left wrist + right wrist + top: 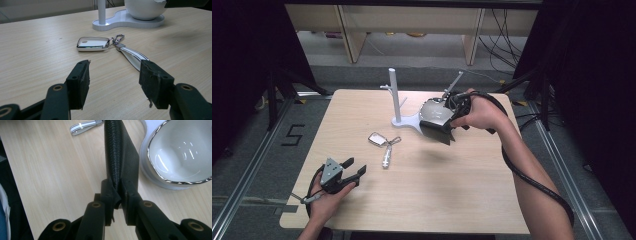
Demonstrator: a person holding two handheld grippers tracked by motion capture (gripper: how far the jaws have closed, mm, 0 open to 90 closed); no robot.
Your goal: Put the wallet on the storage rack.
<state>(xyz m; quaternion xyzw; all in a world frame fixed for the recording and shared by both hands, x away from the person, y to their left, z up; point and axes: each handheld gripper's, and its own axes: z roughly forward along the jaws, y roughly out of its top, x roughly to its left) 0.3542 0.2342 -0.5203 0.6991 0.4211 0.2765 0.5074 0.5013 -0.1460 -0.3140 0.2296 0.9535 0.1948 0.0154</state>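
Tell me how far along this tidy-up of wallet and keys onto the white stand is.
Nothing looks finished. In hand: the right gripper is shut on the black wallet, held beside the white bowl of the stand. Left: the key fob and its strap lie on the table, the left gripper open and short of them.

The right gripper (118, 206) pinches a black wallet (121, 157) above the table (55, 177), beside a white bowl (180, 150); a key strap (82, 127) lies farther off.
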